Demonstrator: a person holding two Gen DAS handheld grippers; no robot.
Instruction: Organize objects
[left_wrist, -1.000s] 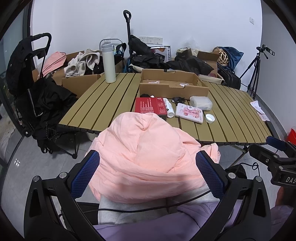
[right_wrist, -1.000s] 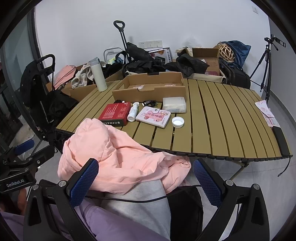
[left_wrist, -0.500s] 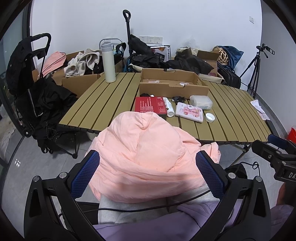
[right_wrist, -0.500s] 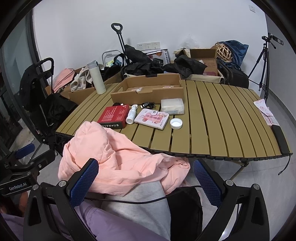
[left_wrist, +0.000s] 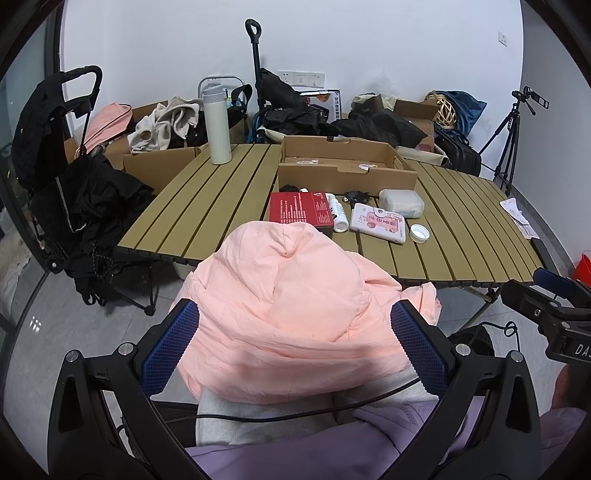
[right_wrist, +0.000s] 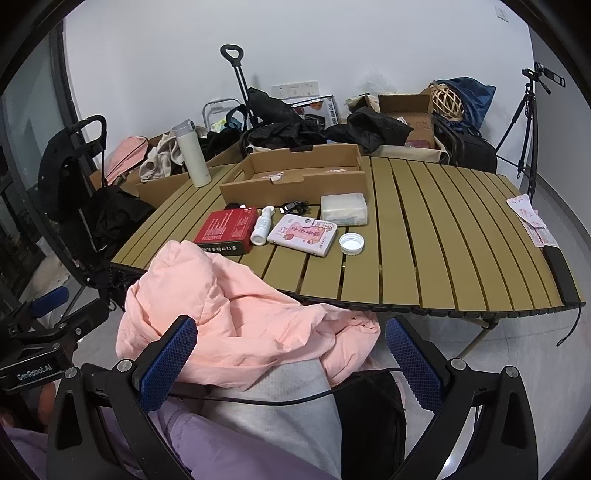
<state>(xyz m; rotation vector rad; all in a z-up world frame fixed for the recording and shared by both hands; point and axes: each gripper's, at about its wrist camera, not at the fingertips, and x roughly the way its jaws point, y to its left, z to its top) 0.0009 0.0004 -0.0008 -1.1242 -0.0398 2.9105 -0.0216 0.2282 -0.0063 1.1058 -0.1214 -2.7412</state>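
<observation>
On the slatted table (left_wrist: 207, 206) lie a red box (left_wrist: 299, 212), a small white bottle (left_wrist: 338, 214), a pink wallet (left_wrist: 378, 223), a white cap (left_wrist: 419, 232), a clear plastic box (left_wrist: 400, 203) and a black cable bundle (left_wrist: 356, 195), in front of an open cardboard box (left_wrist: 347, 164). The same items show in the right wrist view: red box (right_wrist: 227, 229), bottle (right_wrist: 262, 230), wallet (right_wrist: 303, 234), cap (right_wrist: 351, 243). My left gripper (left_wrist: 295, 343) and right gripper (right_wrist: 290, 360) are open and empty, held low over a pink jacket (left_wrist: 291, 314) on the person's lap, short of the table.
A white thermos (left_wrist: 218, 123) stands at the table's far left. Papers (right_wrist: 530, 221) and a black phone (right_wrist: 561, 273) lie at the right edge. A black stroller (left_wrist: 62, 166), cardboard boxes, bags and a tripod (left_wrist: 511, 125) surround the table.
Both grippers have drifted slightly back and lower; the table looks a little farther away. Nothing on the table has moved.
</observation>
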